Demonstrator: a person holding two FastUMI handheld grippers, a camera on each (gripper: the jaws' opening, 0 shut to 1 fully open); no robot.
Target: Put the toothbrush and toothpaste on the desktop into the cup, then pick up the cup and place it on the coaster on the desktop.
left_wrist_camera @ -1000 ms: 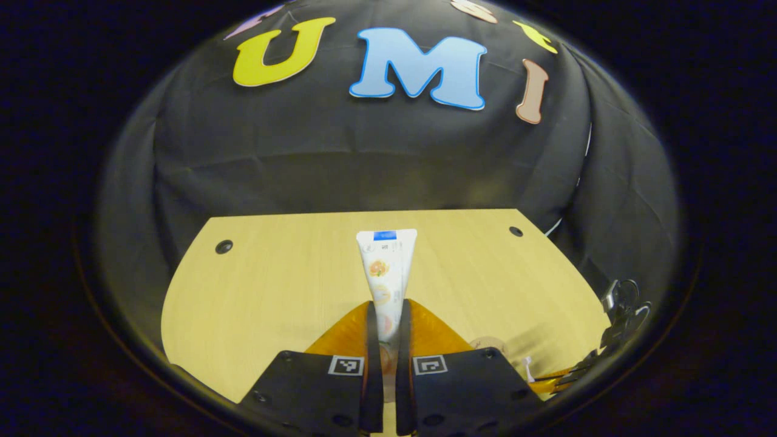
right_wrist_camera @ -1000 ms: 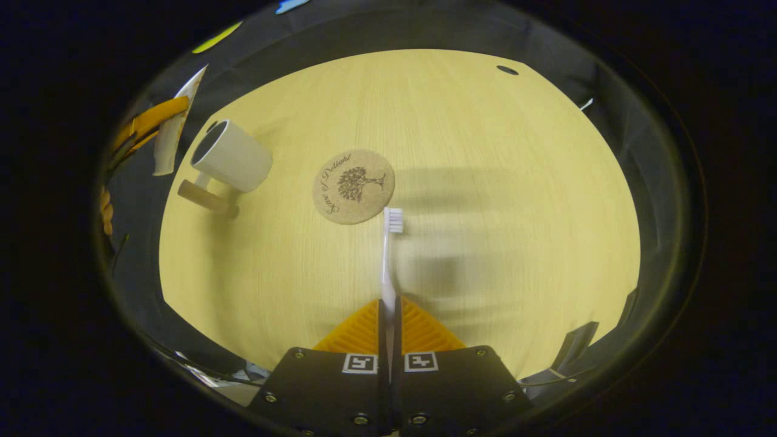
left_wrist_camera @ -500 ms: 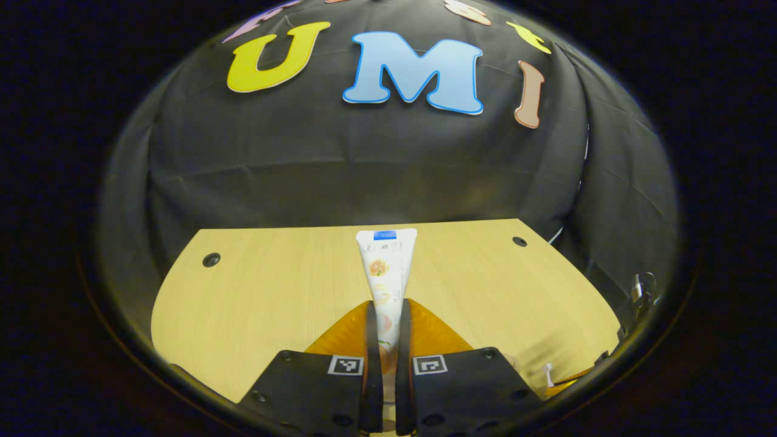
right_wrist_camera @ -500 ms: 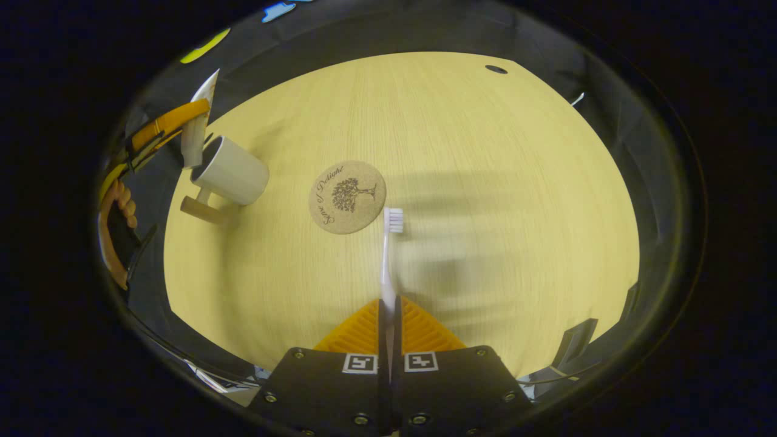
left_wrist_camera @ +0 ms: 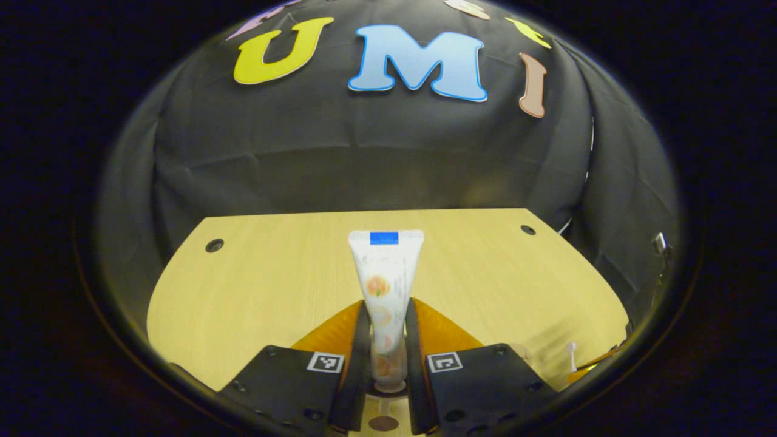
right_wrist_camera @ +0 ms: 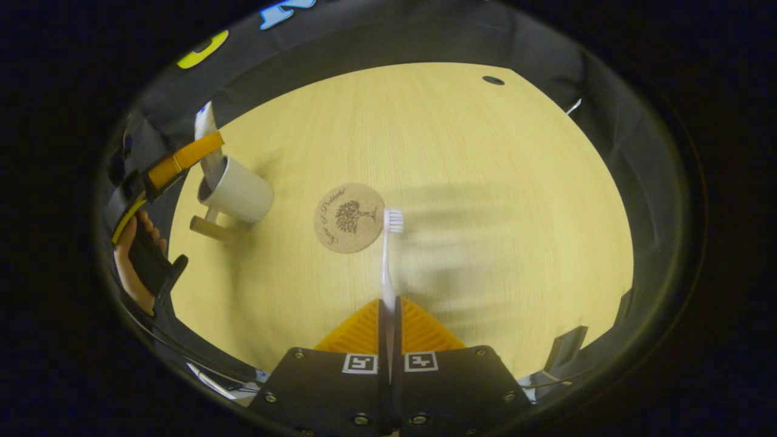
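Standing upright in the white cup (right_wrist_camera: 238, 195) at the desktop's (right_wrist_camera: 485, 182) far left, the toothpaste (left_wrist_camera: 383, 291) sits between the left gripper's (left_wrist_camera: 385, 340) fingers; whether they grip it, I cannot tell. The right gripper (right_wrist_camera: 388, 315) is clamped on the toothbrush (right_wrist_camera: 388, 255), whose bristles hang just right of the coaster (right_wrist_camera: 349, 217).

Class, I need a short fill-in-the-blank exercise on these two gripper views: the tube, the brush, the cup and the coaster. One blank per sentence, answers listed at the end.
1. The left gripper holds the ____ between its two fingers.
2. The right gripper is shut on the handle of the ____.
3. The round coaster on the table has nothing on it; the white cup stands to its ____ in the right gripper view.
4. The picture on the coaster shows a ____.

Missing words: toothpaste; toothbrush; left; tree
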